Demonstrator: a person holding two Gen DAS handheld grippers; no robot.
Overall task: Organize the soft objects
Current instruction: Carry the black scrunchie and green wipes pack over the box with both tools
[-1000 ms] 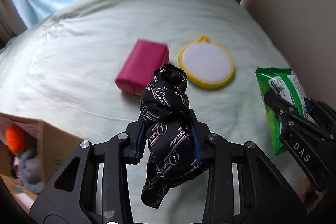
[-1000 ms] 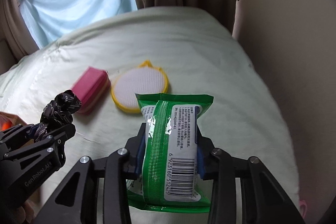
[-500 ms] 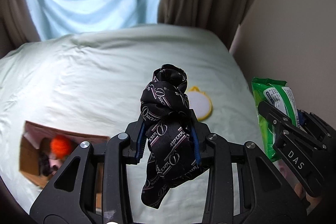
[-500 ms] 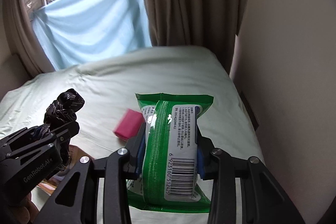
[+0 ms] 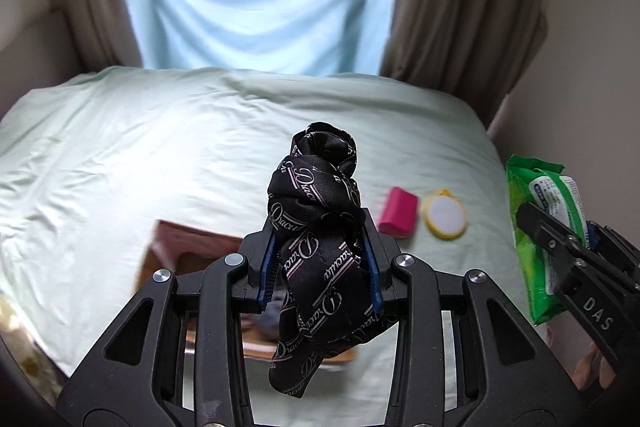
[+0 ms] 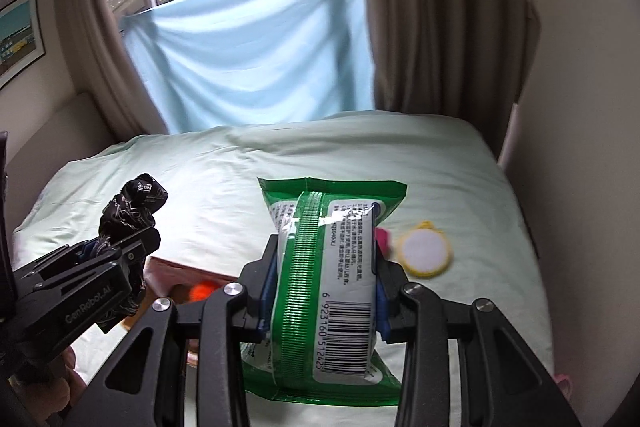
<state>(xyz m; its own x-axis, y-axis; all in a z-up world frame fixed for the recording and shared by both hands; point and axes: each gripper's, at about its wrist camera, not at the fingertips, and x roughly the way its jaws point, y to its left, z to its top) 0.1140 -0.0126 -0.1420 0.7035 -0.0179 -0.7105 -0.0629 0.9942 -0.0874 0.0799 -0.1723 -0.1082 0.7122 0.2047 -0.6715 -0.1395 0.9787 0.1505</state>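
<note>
Here, from the left wrist view, the left claw (image 5: 320,267) is closed on a black printed cloth (image 5: 316,227), a knotted, scarf-like bundle. The blue pads press its middle, the knot stands up above the fingers and a loose tail hangs down below them. Under the claw a cardboard box (image 5: 176,247) sits on the bed (image 5: 160,147); its opening is mostly hidden by the claw. Farther on the sheet, a pink pouch (image 5: 398,214) and a round yellow-rimmed pad (image 5: 445,215) lie just beside each other. At the right edge, the right claw (image 5: 568,251) holds a green wipes pack (image 5: 532,227).

From the right wrist view, the right claw (image 6: 322,291) is closed around the middle of the green wipes pack (image 6: 328,267), with the barcode side facing the camera. The pack stands on its edge between the pads. To the left, the left claw (image 6: 108,251) carries the black printed cloth (image 6: 132,207) above the cardboard box (image 6: 168,269), where something orange (image 6: 202,291) shows inside. The round yellow-rimmed pad (image 6: 425,253) lies on the bed (image 6: 280,163) to the right; the pink pouch (image 6: 382,239) is nearly hidden behind the pack.

I think the cloth is light, limp and a little slippery, so gripping the thick knotted part is safest. The pack looks soft and squashy with smooth film; a hold across its middle should keep it from sliding.
</note>
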